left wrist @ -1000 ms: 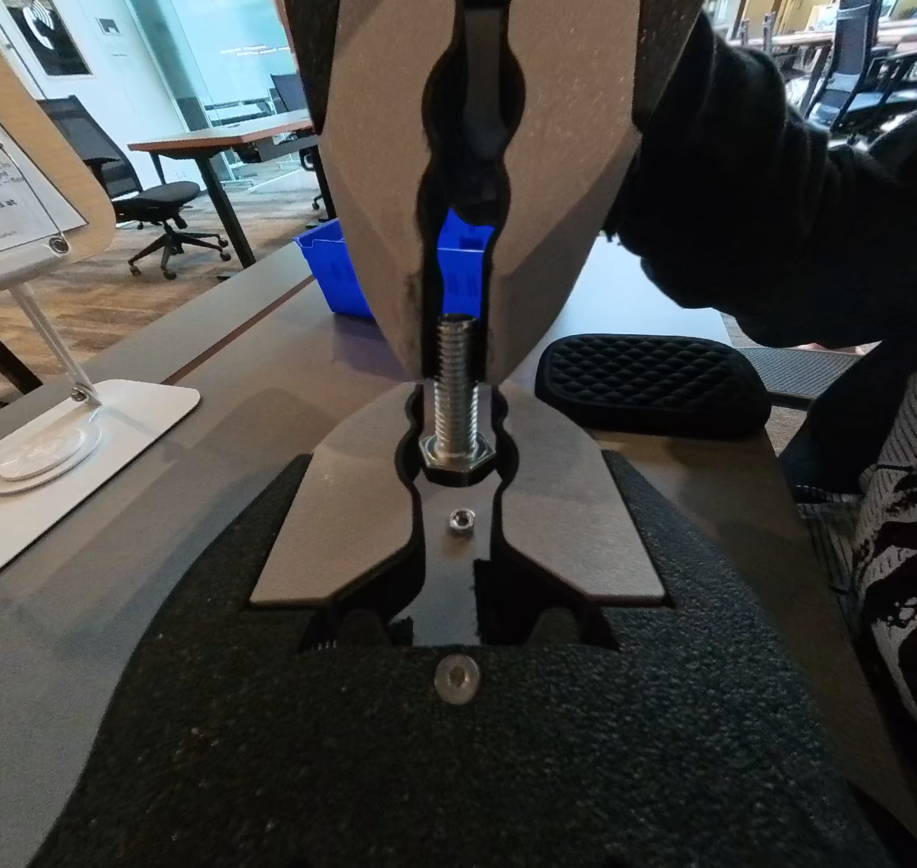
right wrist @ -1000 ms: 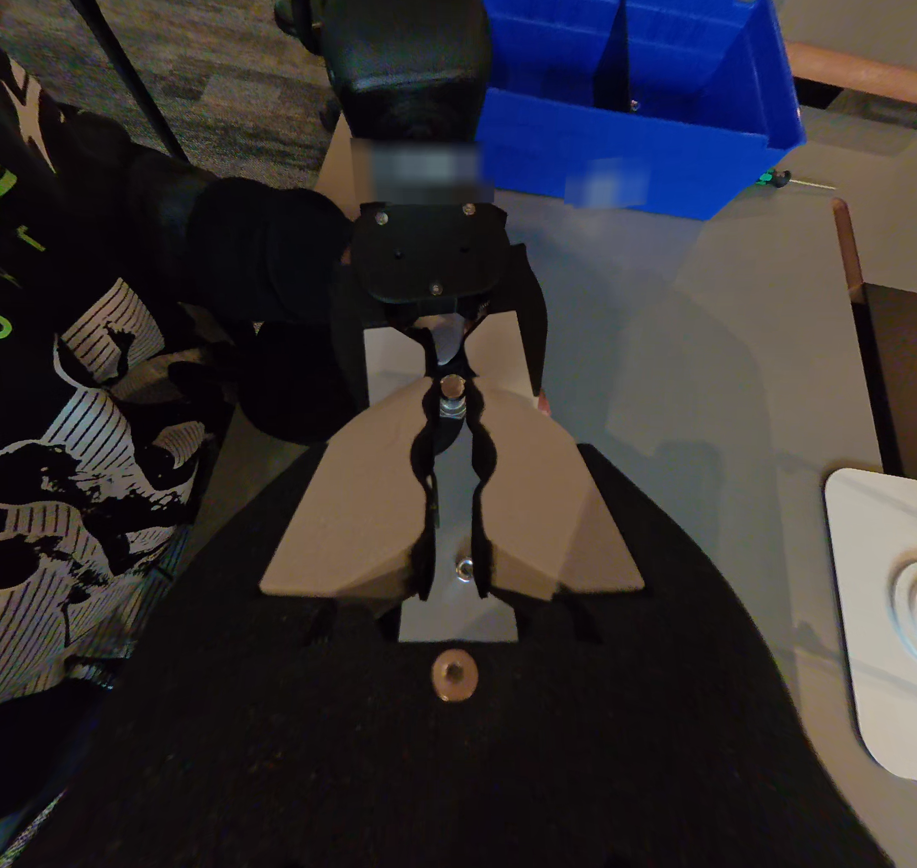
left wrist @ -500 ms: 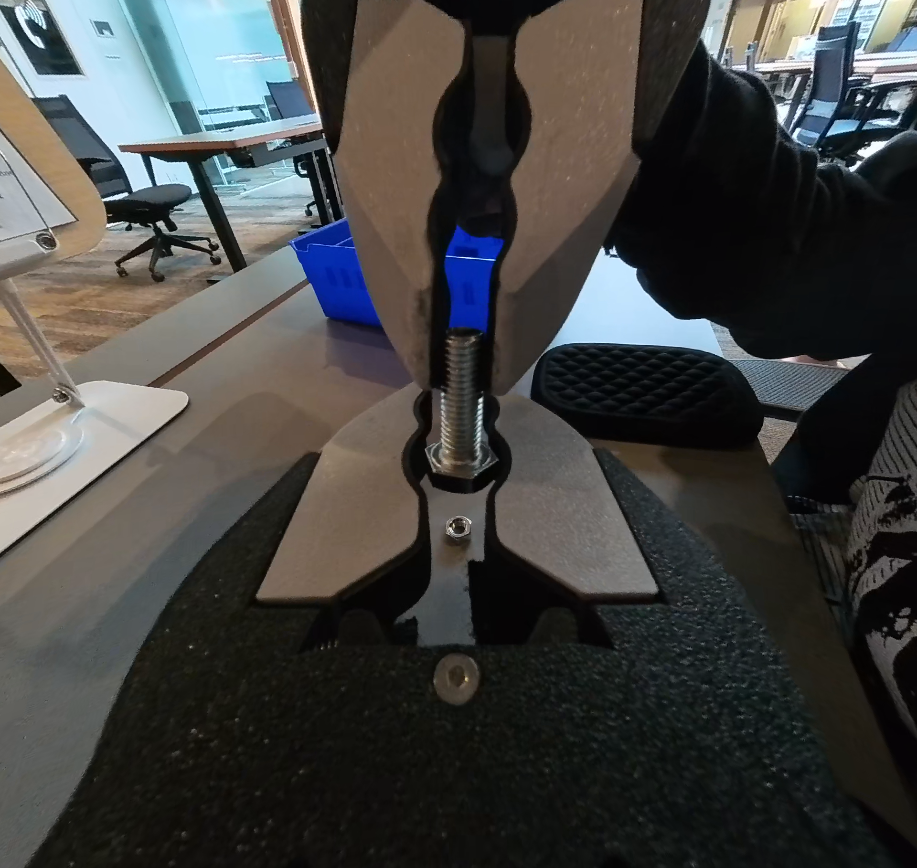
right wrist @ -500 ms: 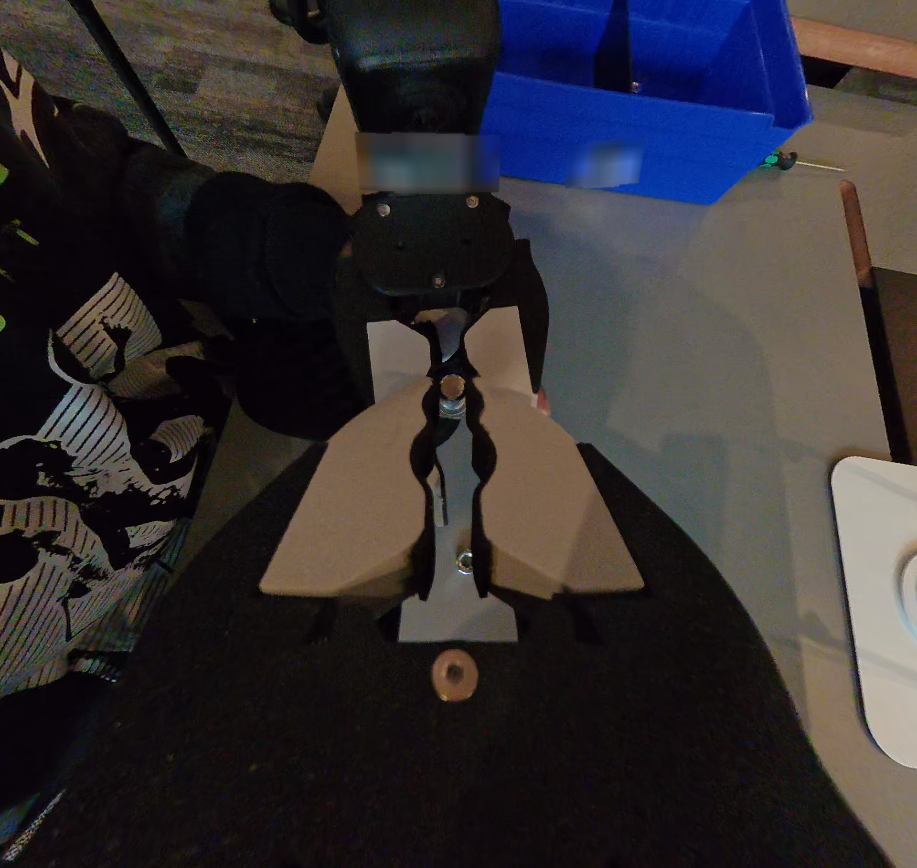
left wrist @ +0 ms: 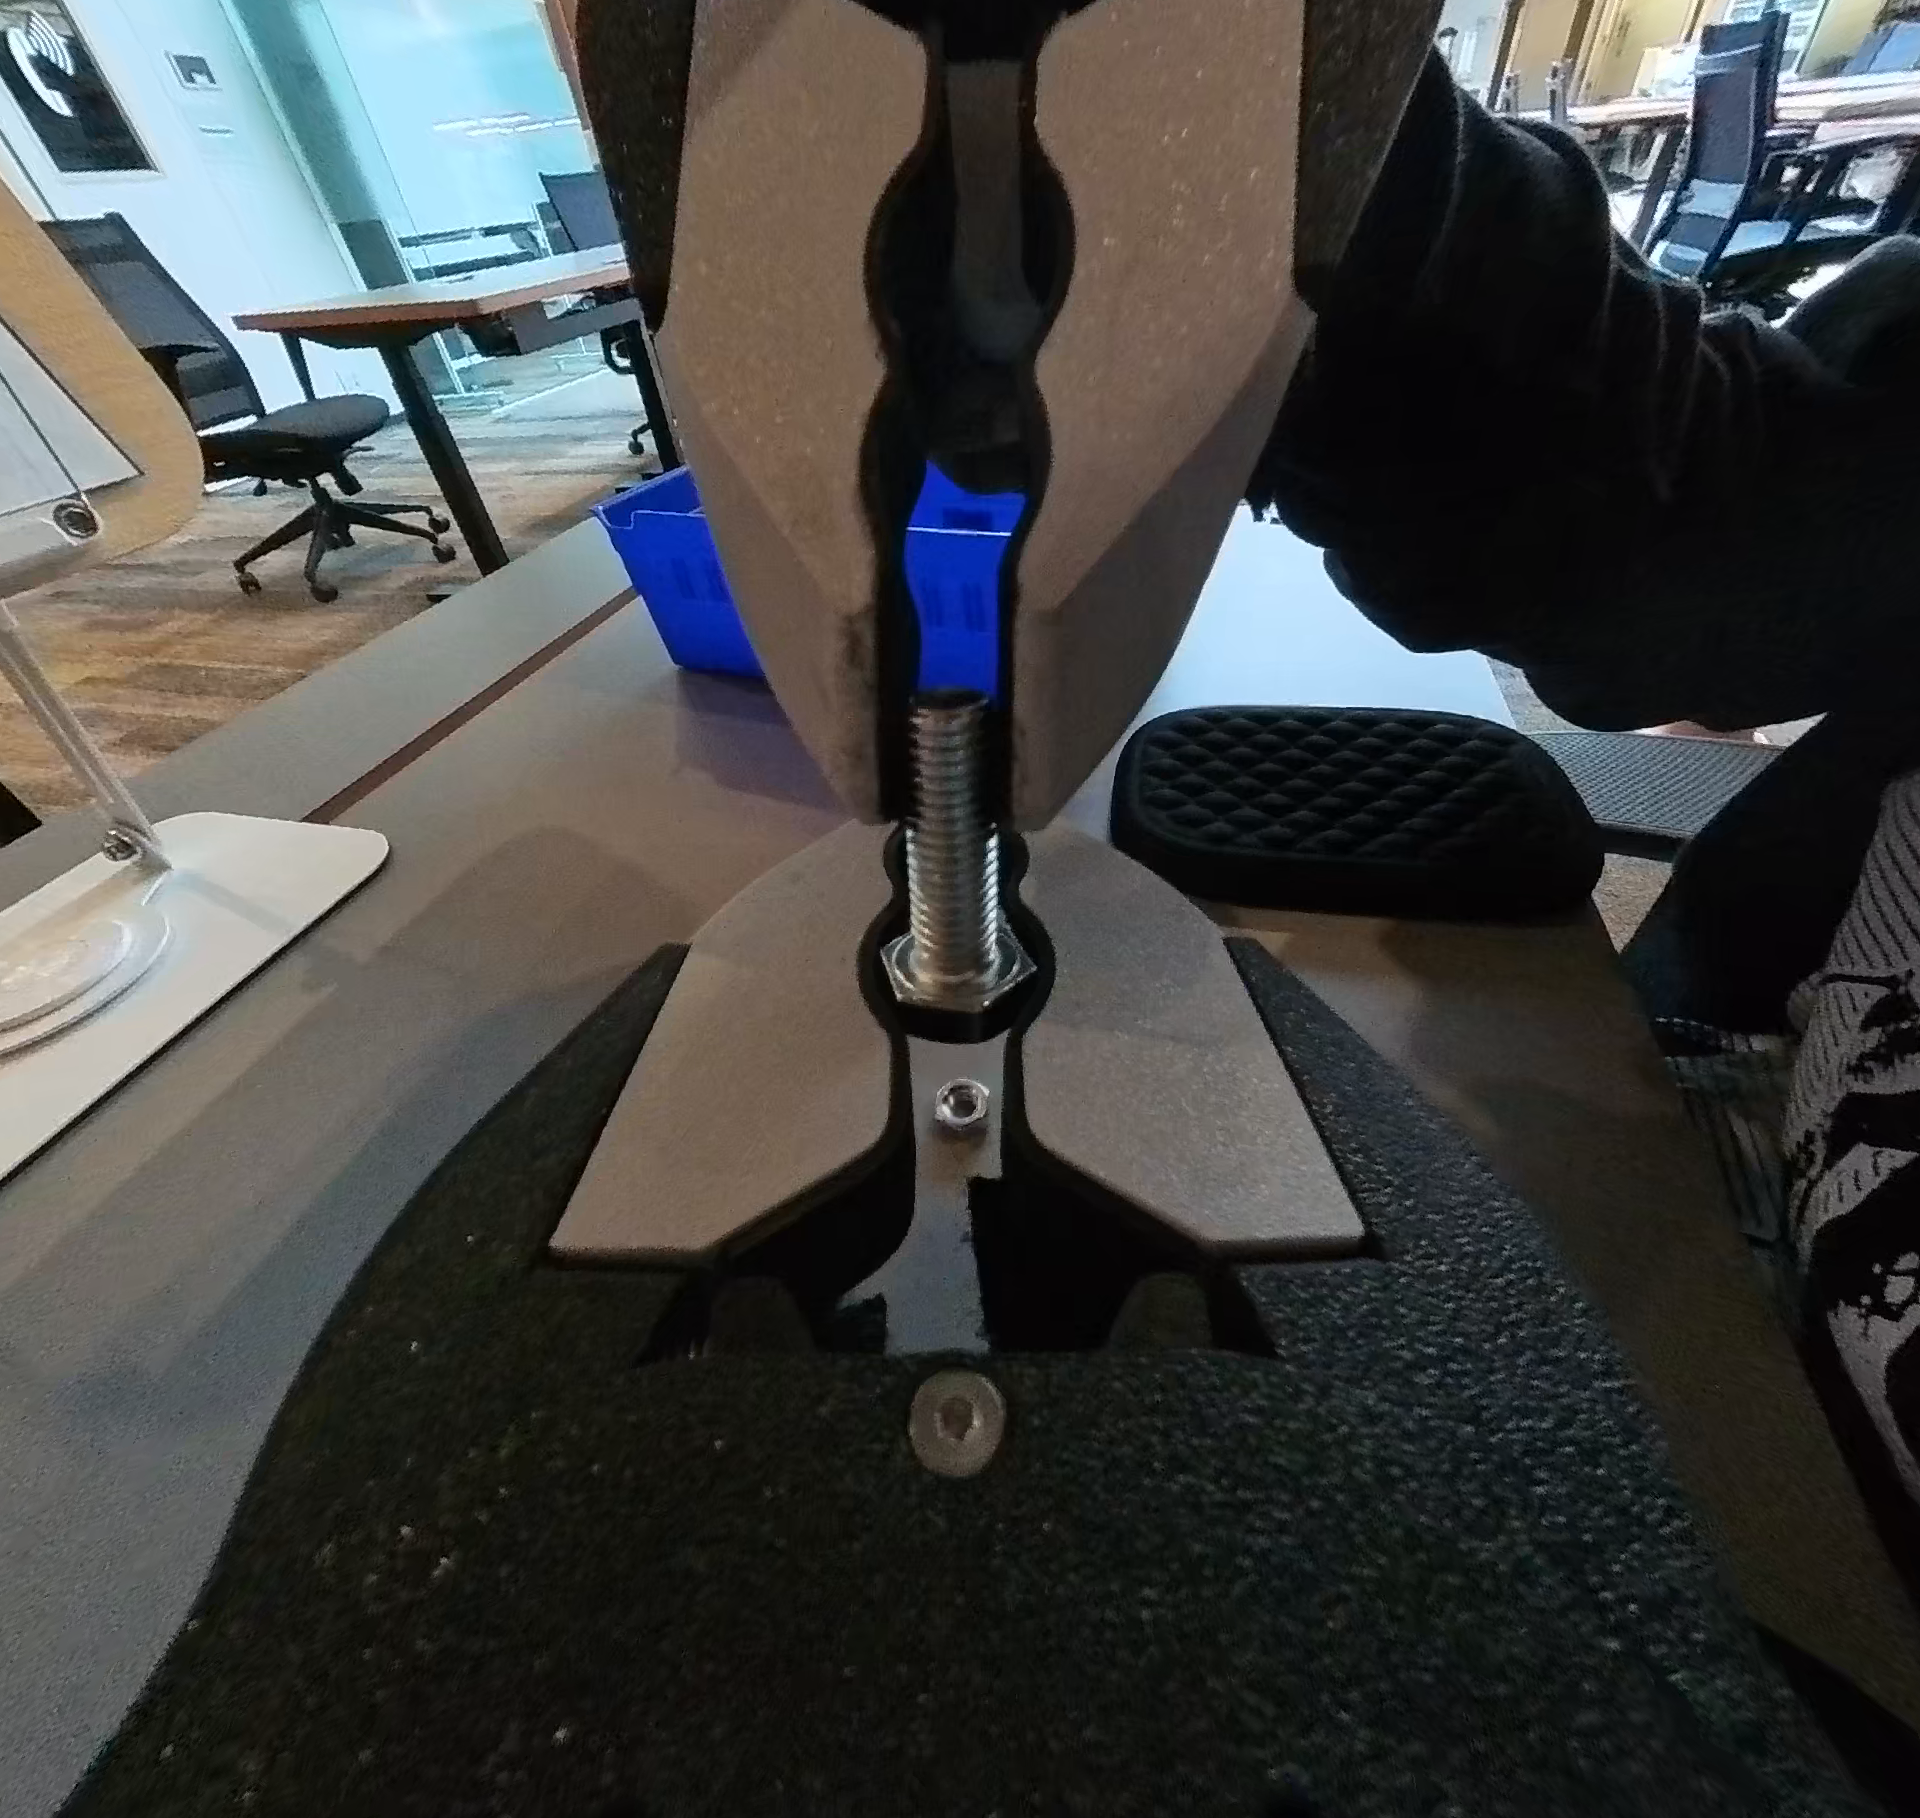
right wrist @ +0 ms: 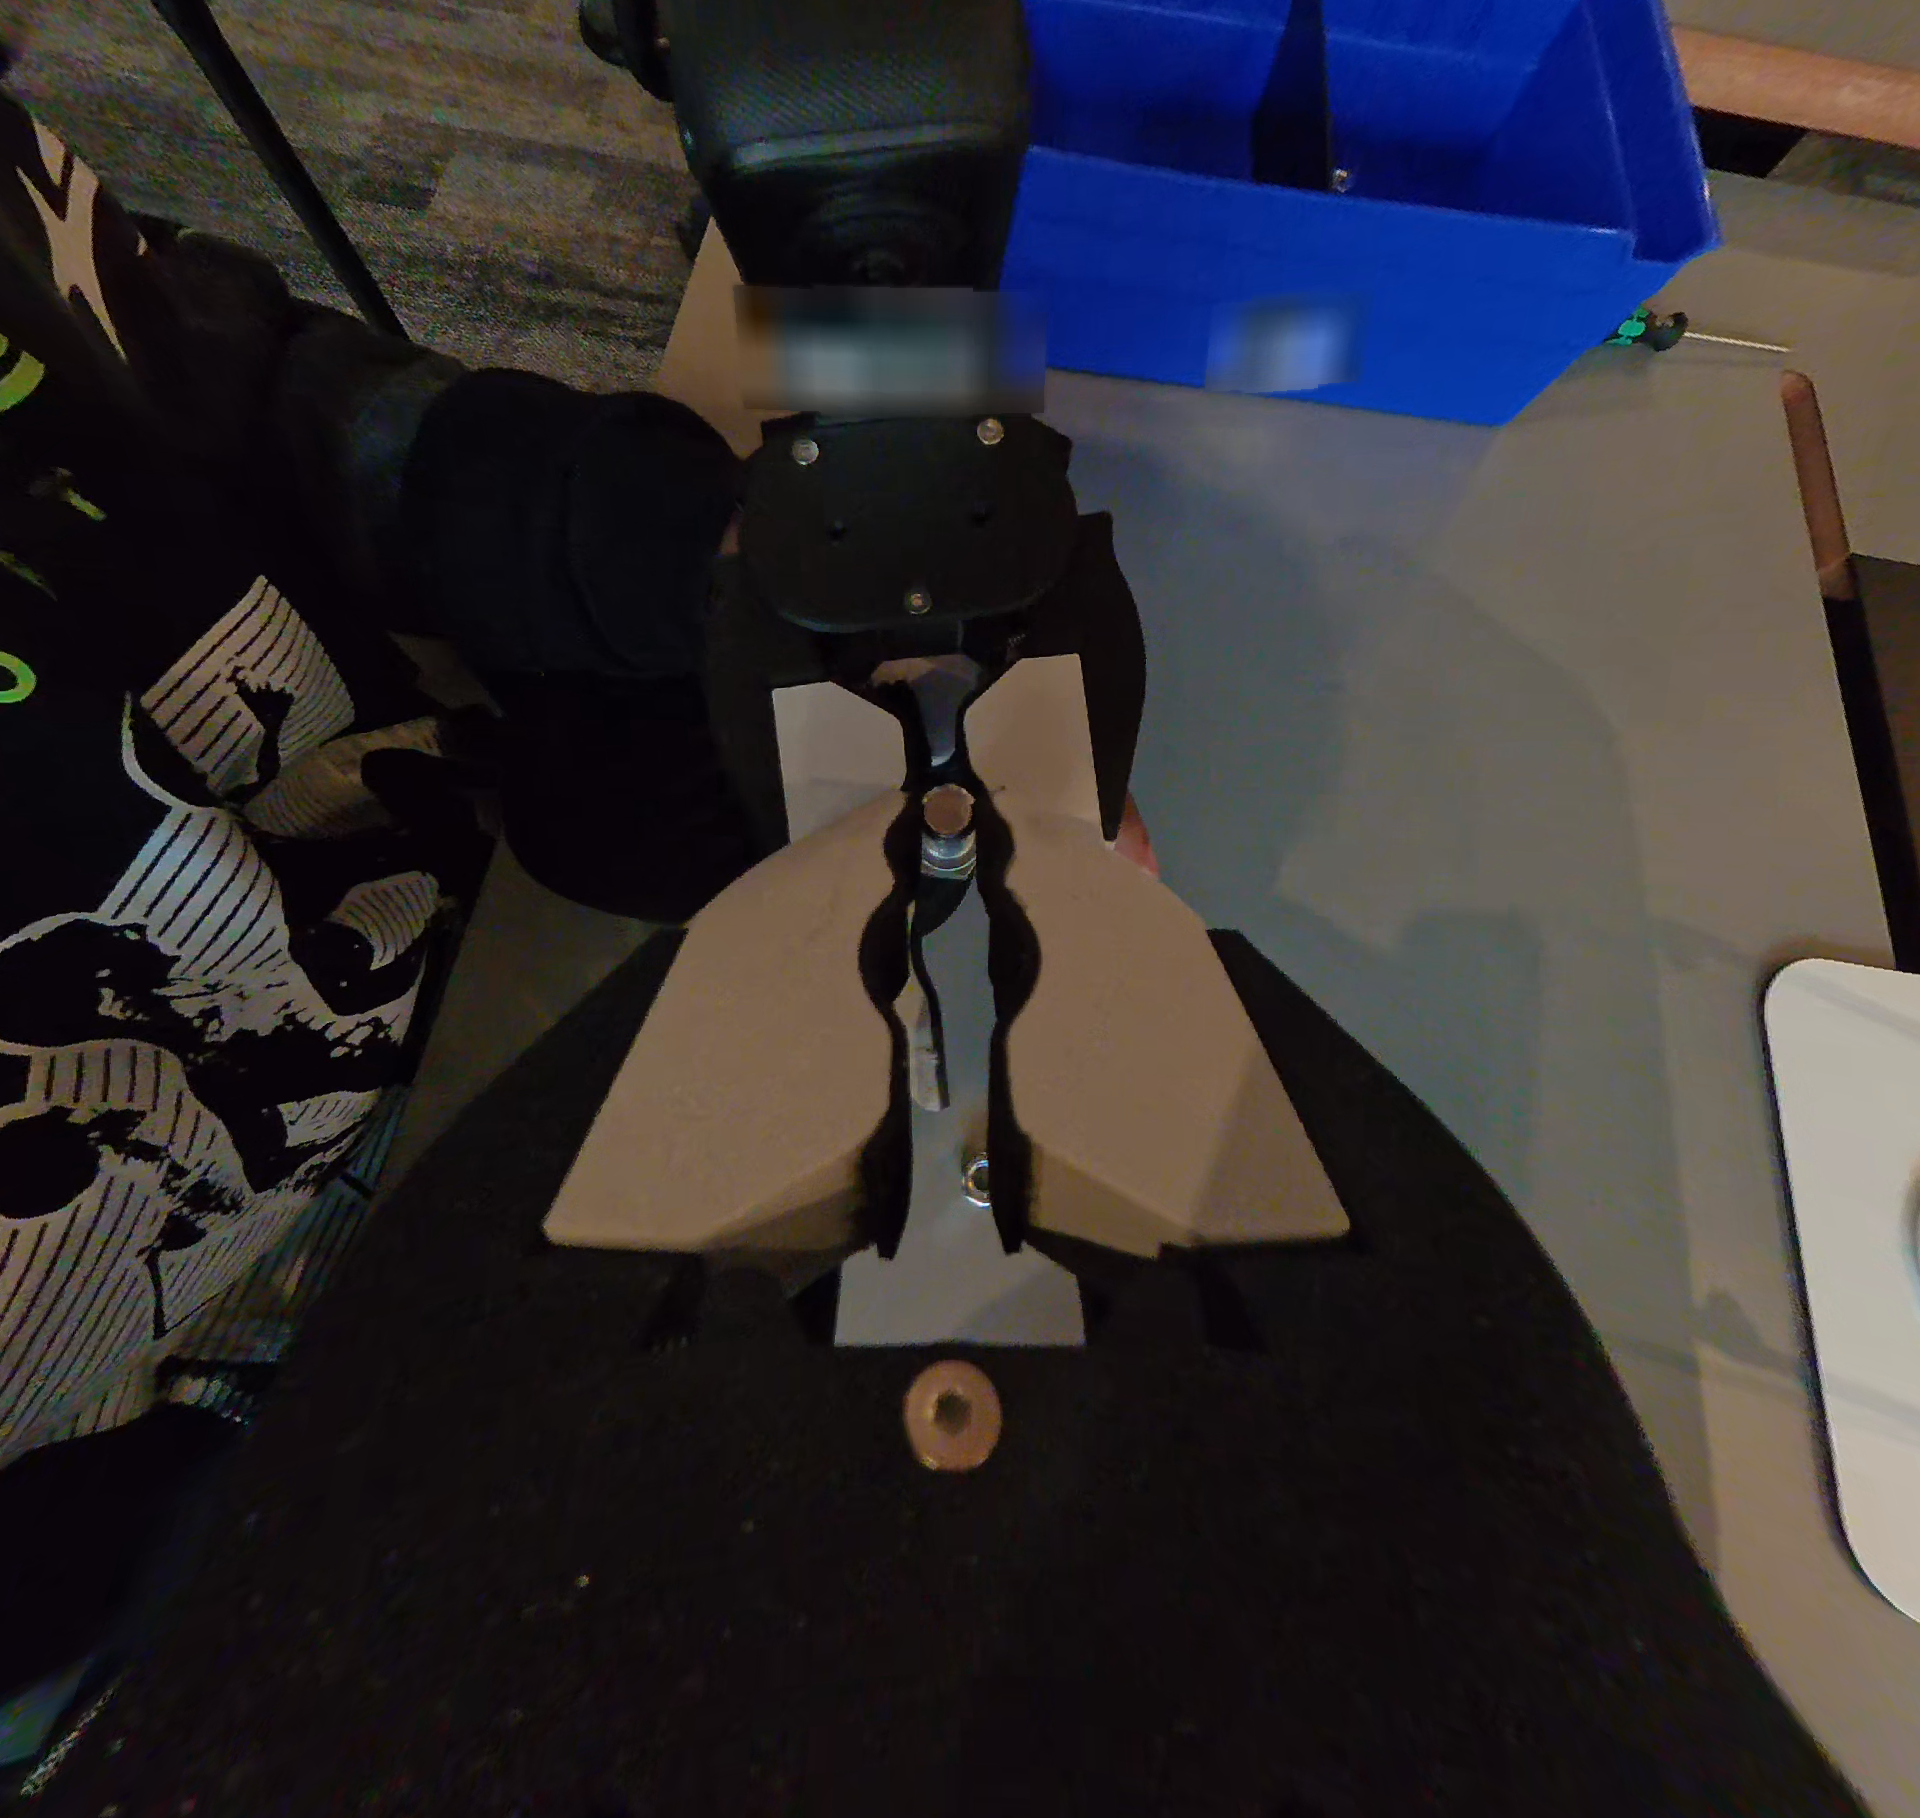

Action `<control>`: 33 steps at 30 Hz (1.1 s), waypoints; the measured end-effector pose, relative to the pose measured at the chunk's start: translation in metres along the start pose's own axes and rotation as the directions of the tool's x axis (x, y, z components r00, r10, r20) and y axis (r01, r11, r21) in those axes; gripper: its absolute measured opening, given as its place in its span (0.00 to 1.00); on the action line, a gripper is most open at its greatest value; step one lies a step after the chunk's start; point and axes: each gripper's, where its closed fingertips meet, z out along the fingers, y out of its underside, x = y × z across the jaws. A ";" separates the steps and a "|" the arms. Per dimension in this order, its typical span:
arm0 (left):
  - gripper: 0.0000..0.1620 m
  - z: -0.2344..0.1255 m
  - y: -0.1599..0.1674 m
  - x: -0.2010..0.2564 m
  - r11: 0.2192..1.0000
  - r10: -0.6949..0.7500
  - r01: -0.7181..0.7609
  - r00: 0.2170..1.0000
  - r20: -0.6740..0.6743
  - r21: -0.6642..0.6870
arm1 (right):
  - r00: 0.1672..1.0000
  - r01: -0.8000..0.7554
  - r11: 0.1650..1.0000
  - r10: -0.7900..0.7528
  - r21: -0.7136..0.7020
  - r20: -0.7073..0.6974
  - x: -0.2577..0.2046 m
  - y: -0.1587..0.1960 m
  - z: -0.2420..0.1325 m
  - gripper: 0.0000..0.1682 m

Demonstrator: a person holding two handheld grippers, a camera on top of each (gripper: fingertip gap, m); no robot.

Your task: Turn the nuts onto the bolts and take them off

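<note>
The left gripper (left wrist: 951, 895) is clamping the hexagonal end of a silver threaded bolt (left wrist: 948, 833) between its narrowed fingers, the shaft pointing away from it and out over the grey table (left wrist: 499, 833), well in from the far edge where a blue bin (left wrist: 675, 584) is standing. The right gripper (left wrist: 945, 760) is reaching in from the opposite side, its two grey fingers (left wrist: 790, 521) sitting close on either side of the bolt's free threaded tip with dark slits showing between pads and thread; whether they are pinching it or merely flanking it, I cannot tell. In the right wrist view the bolt's round end (right wrist: 948, 812) is showing between that gripper's fingertips, with a silvery collar just behind it that may be the nut, though it is too small and dim to settle. From here, the likeliest trouble seems to be a skewed axis: if the two grippers are not lining up, a nut would probably be cross-threading or jamming rather than spinning. A loose hold on the hex end could also be letting the bolt turn with the nut, or slip and drop onto the table. The person's dark sleeve (left wrist: 1558, 418) is covering the right gripper's handle, and a black padded armrest (left wrist: 1340, 812) is hiding the table's near right edge.
</note>
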 end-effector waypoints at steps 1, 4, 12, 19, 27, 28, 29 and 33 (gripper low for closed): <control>0.08 0.000 0.000 0.001 1.000 0.001 -0.001 1.000 -0.002 0.001 | 1.000 0.001 1.000 -0.001 0.000 0.001 0.000 0.000 0.000 0.05; 0.08 0.001 0.001 0.002 1.000 0.001 -0.001 1.000 -0.003 -0.013 | 1.000 -0.002 1.000 0.002 -0.001 0.006 -0.001 0.001 -0.001 0.05; 0.08 -0.001 0.009 -0.014 0.997 -0.061 0.060 0.998 0.021 0.038 | 1.000 -0.013 1.000 0.013 0.025 -0.003 0.001 0.005 -0.027 0.16; 0.07 -0.013 0.023 -0.030 0.994 -0.074 0.067 0.993 0.092 0.086 | 0.996 -0.079 0.948 0.091 -0.308 0.026 -0.002 0.115 -0.001 0.20; 0.07 -0.017 0.030 -0.036 0.992 -0.089 0.078 0.989 0.121 0.095 | 0.982 -0.180 0.899 0.188 -0.399 -0.020 0.009 0.179 0.044 0.16; 0.07 -0.017 0.031 -0.036 0.993 -0.084 0.073 0.989 0.122 0.090 | 0.983 -0.174 0.893 0.180 -0.414 -0.024 0.010 0.182 0.045 0.16; 0.07 -0.016 0.031 -0.035 0.993 -0.088 0.078 0.989 0.116 0.088 | 0.985 -0.165 0.887 0.171 -0.431 -0.024 0.011 0.184 0.047 0.16; 0.06 -0.015 0.032 -0.034 0.992 -0.096 0.087 0.990 0.104 0.091 | 0.990 -0.133 0.874 0.142 -0.468 -0.017 0.013 0.187 0.052 0.15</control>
